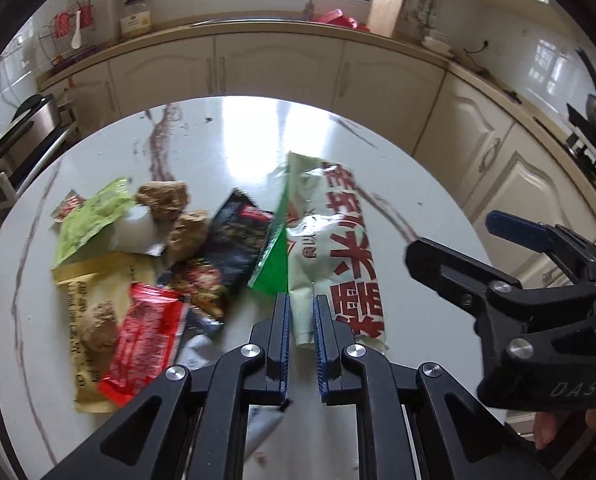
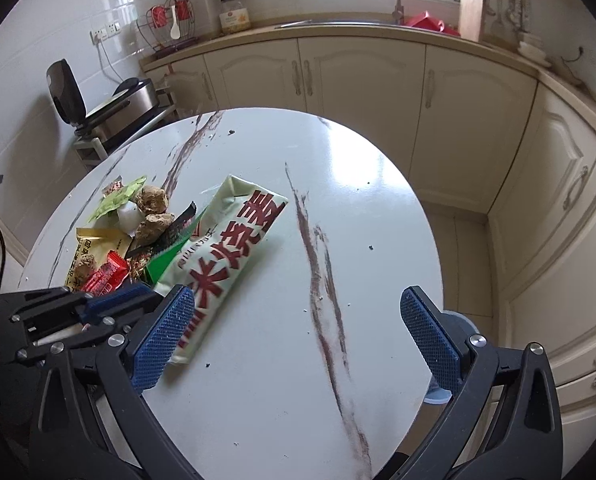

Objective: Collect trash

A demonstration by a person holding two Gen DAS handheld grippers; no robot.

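Note:
A long white-green snack bag [image 1: 329, 248] [image 2: 226, 256] with red characters lies on the round white table [image 1: 226, 144] [image 2: 282, 392]. My left gripper [image 1: 302, 340] [image 2: 138, 300] stands over the bag's near end; its blue pads are a narrow gap apart, with the bag's edge between them and not visibly pinched. Left of the bag is a pile: green wrapper [image 1: 90, 220], brown chunks [image 1: 166, 196], black wrapper [image 1: 234, 240], yellow wrapper [image 1: 94, 280], red wrapper [image 1: 142, 340]. My right gripper [image 2: 298, 336] [image 1: 453, 236] hovers wide open and empty above the table, right of the bag.
Cream cabinets [image 2: 357, 80] and a counter with a sink curve behind and to the right of the table. A metal appliance [image 2: 118, 108] sits on a low stand at far left. Small crumbs [image 2: 369, 248] dot the tabletop. A hand [image 1: 557, 428] holds the right gripper.

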